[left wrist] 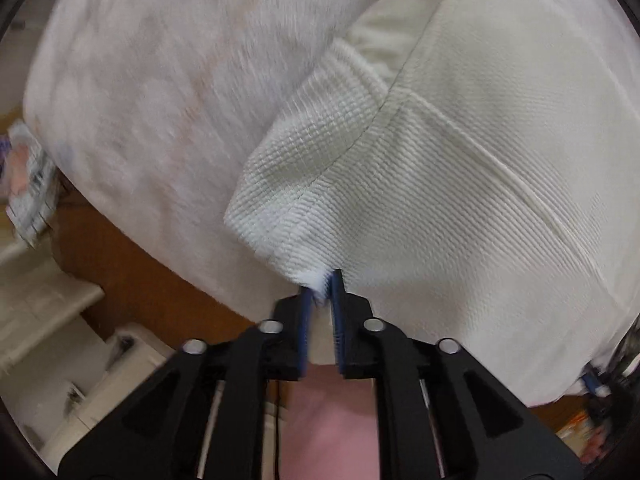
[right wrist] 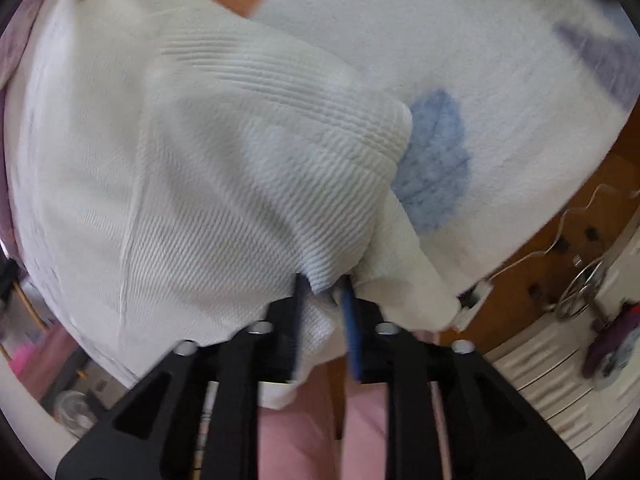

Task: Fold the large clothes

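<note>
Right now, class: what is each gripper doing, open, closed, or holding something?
Left gripper: closed on the cream ribbed knit garment, pinching its hem corner.
Right gripper: closed on a fold of the same garment.

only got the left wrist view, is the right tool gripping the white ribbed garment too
observer: yes, the right tool pinches a bunched fold of the white ribbed garment.
operator: what's under it on that side
observer: a white fleecy blanket with a blue oval patch right beside the garment's folded edge.
operator: anything on the floor there
observer: a thin white cable trails over the brown floor.
</note>
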Tool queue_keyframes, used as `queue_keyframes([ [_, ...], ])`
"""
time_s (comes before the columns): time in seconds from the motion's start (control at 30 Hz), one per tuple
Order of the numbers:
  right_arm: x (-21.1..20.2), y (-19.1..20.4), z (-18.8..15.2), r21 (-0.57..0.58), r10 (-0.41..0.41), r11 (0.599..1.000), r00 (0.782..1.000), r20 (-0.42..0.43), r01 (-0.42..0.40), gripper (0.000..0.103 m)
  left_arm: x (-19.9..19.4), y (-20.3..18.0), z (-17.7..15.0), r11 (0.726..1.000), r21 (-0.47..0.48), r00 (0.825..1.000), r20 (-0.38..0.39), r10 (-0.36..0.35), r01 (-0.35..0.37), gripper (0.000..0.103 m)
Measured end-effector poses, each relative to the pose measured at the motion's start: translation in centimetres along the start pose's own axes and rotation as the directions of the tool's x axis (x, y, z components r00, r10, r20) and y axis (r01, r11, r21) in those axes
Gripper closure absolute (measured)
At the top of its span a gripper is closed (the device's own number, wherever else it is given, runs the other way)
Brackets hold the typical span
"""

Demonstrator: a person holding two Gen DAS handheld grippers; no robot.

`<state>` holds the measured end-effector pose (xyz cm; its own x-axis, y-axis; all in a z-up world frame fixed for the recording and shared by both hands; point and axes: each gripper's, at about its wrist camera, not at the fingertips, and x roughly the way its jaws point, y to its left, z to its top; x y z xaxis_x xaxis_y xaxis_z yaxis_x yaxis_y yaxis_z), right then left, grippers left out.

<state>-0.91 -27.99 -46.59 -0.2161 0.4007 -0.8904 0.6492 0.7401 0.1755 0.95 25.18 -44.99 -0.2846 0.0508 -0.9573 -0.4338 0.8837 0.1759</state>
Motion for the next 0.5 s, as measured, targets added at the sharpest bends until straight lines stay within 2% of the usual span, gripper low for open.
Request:
queue_keyframes([
  [0.03,-0.8,0.4,-0.5,-0.03,-0.032,0.999,0.999,0.028,0.033,0.039,-0.9,-0.3,-0.1,0.999,0.019,0.999,0.019,0.03,-0.03,0.063],
  [0.07,-2.4,1.0,-1.2,-0.065,-0.101,0.992,0.991,0.087,0.106,0.028,-1.9,0.1,-0.4,0.998,0.032,0.998,0.041,0.054,-0.055,0.054],
  [0.1,-3.2,1.3,-1.5,-0.077,-0.127,0.988,0.984,0.123,0.138,0.028,-3.2,0.3,-0.9,0.997,0.04,0.995,0.075,0.063,-0.066,0.056],
  [0.13,-4.4,1.8,-2.1,-0.095,-0.153,0.98,0.97,0.187,0.173,0.028,-4.3,0.6,-1.2,0.997,0.036,0.992,0.106,0.065,-0.069,0.062],
  [0.17,-5.7,2.1,-2.5,-0.116,-0.151,0.976,0.956,0.252,0.185,0.028,-5.3,1.0,-1.3,0.997,0.033,0.989,0.132,0.063,-0.068,0.092],
  [0.2,-6.6,2.4,-2.7,-0.133,-0.135,0.974,0.944,0.302,0.182,0.028,-5.8,0.4,-1.6,0.998,0.031,0.987,0.154,0.047,-0.052,0.103],
  [0.23,-7.5,3.1,-2.8,-0.165,-0.097,0.972,0.92,0.379,0.17,0.028,-6.1,0.2,-1.4,0.999,0.029,0.986,0.167,0.014,-0.019,0.103],
  [0.27,-7.9,3.9,-2.7,-0.205,-0.054,0.966,0.9,0.432,0.156,0.038,-5.8,0.2,-1.5,1.0,0.027,0.984,0.178,-0.011,0.006,0.103],
  [0.3,-7.5,4.5,-2.4,-0.229,-0.05,0.959,0.895,0.444,0.167,0.048,-5.6,-0.3,-0.9,1.0,0.026,0.981,0.192,-0.018,0.013,0.103],
  [0.33,-6.3,5.1,-1.4,-0.237,-0.086,0.951,0.907,0.413,0.198,0.07,-5.2,-0.8,-0.3,0.999,0.035,0.981,0.196,0.007,-0.014,0.103],
  [0.37,-4.5,5.2,-0.1,-0.231,-0.116,0.95,0.927,0.356,0.208,0.087,-4.4,-0.3,0.1,0.998,0.044,0.98,0.197,0.028,-0.037,0.103],
  [0.43,-1.2,3.9,1.5,-0.199,-0.116,0.965,0.957,0.265,0.172,0.09,-1.0,-0.4,1.1,0.994,0.062,0.979,0.186,0.08,-0.093,0.103],
  [0.5,1.3,3.9,2.6,-0.191,-0.144,0.963,0.963,0.228,0.189,0.093,1.8,-1.1,1.7,0.988,0.074,0.98,0.155,0.126,-0.139,0.103],
])
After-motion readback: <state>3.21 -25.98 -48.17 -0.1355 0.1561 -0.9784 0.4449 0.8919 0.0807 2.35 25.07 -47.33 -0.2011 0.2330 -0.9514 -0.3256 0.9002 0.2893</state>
